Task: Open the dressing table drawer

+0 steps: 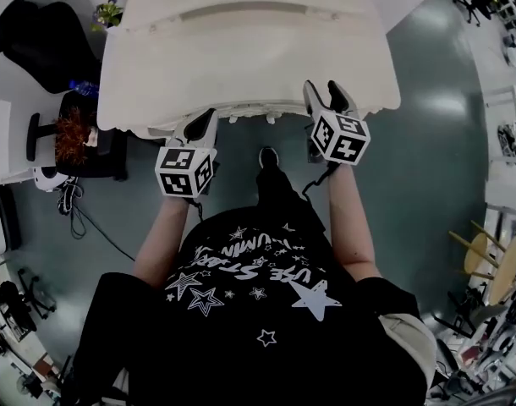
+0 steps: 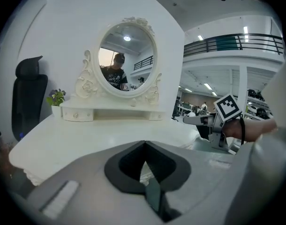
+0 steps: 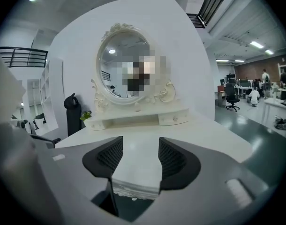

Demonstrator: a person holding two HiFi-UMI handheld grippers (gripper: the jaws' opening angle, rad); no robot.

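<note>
The white dressing table (image 1: pixel 241 57) stands in front of me, with an oval mirror (image 3: pixel 126 69) at its back. Its drawer front (image 1: pixel 249 112) shows as a thin carved strip under the tabletop's near edge and sits flush. My left gripper (image 1: pixel 200 128) is shut with nothing in it, its tips at the table's front left edge. In the left gripper view its pads (image 2: pixel 144 146) meet. My right gripper (image 1: pixel 324 98) is open, level with the tabletop's front right edge. That carved edge (image 3: pixel 133 190) shows in the gap of the right gripper (image 3: pixel 136 156).
A black chair (image 1: pixel 34 32) and a small potted plant (image 1: pixel 108 13) are at the table's left. A black stand with clutter (image 1: pixel 76 134) and floor cables (image 1: pixel 89 222) lie left of me. Two little drawers (image 3: pixel 173 119) sit on the table's back shelf.
</note>
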